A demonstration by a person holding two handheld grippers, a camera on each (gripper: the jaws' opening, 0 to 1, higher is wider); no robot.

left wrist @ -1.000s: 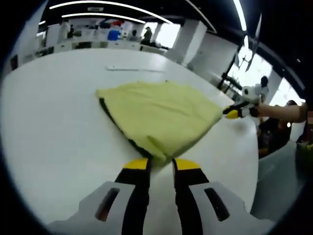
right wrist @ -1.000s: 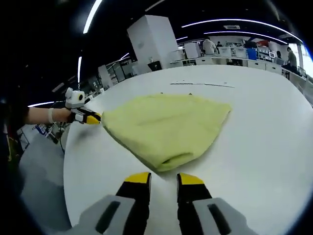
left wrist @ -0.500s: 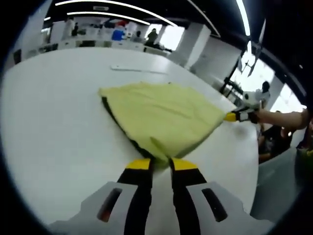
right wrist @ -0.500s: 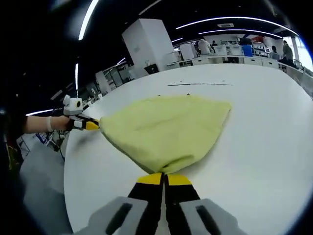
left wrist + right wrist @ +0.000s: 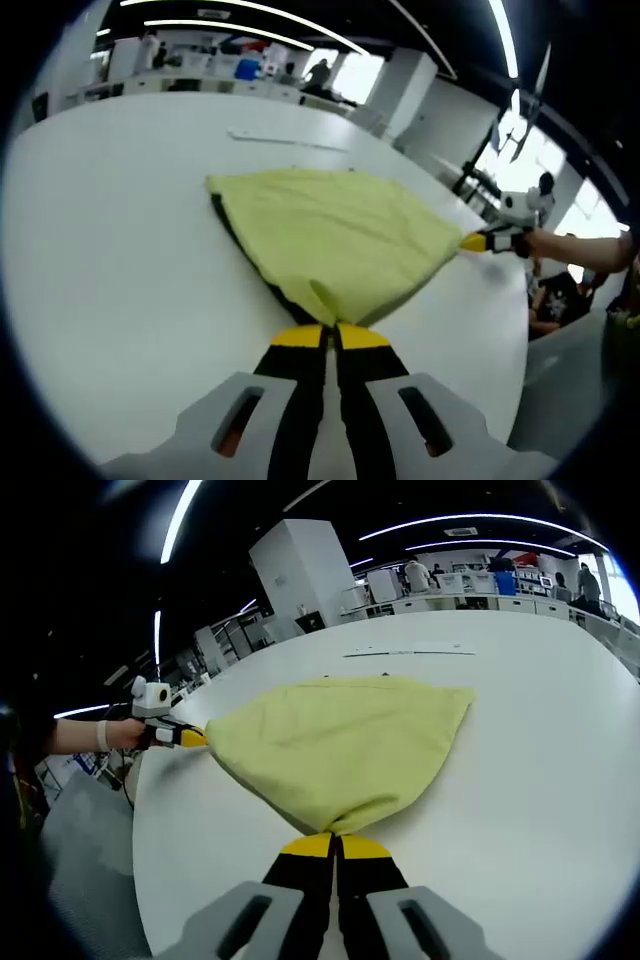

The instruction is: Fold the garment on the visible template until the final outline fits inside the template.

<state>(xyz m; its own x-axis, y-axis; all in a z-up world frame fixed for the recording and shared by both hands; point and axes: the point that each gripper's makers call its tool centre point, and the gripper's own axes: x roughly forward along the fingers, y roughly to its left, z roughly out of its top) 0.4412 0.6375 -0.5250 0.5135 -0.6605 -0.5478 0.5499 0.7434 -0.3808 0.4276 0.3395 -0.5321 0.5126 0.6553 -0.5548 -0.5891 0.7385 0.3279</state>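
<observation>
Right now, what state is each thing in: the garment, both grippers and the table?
Garment: yellow, lying flat on the table, partly folded, a dark layer showing along one edge, pinched at two corners.
Left gripper: shut on the garment's near corner.
Right gripper: shut on the garment's other corner.
Table: white, with a thin strip lying beyond the garment.

A big white table [image 5: 110, 250] takes most of both views. Behind it stands a white pillar [image 5: 305, 568]. Far desks [image 5: 470, 598] have people [image 5: 415, 575] near them. Long ceiling lights [image 5: 240, 10] shine above, and bright windows [image 5: 515, 155] are at one side.
</observation>
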